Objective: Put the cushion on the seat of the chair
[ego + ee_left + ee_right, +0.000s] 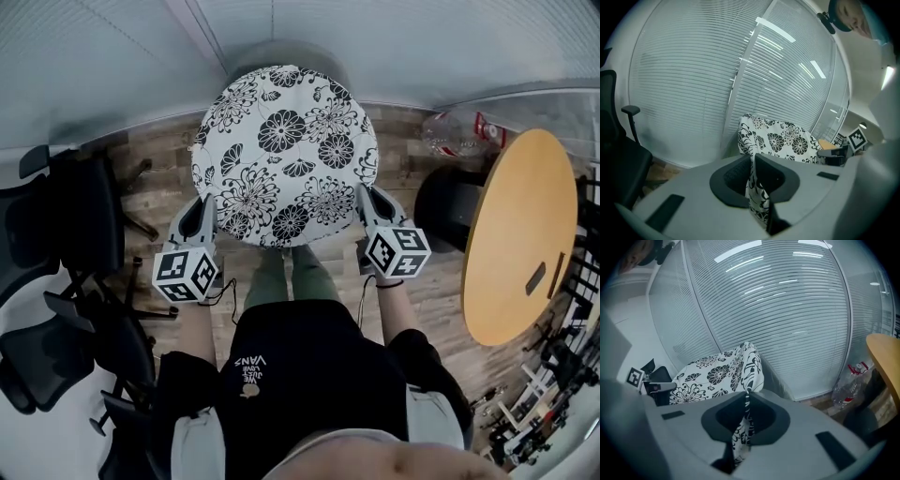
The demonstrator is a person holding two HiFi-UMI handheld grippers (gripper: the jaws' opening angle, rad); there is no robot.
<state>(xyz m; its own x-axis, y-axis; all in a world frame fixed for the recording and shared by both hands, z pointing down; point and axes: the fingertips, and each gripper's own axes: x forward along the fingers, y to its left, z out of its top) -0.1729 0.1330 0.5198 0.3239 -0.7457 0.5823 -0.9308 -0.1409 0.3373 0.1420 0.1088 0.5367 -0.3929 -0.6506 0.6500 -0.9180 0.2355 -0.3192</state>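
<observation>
Left gripper (208, 208) and right gripper (366, 202) are pinching cushion (281, 141) at 8 and 4 o'clock. Bottle (848, 383) is showing in right gripper view, not left.

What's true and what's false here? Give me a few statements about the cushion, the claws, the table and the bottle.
1. The left claw and the right claw are both shut on the cushion. True.
2. The cushion is plain grey. False: it is white with black flowers.
3. A bottle lies on the floor near the table. True.
4. The table is square. False: it is round.
</observation>
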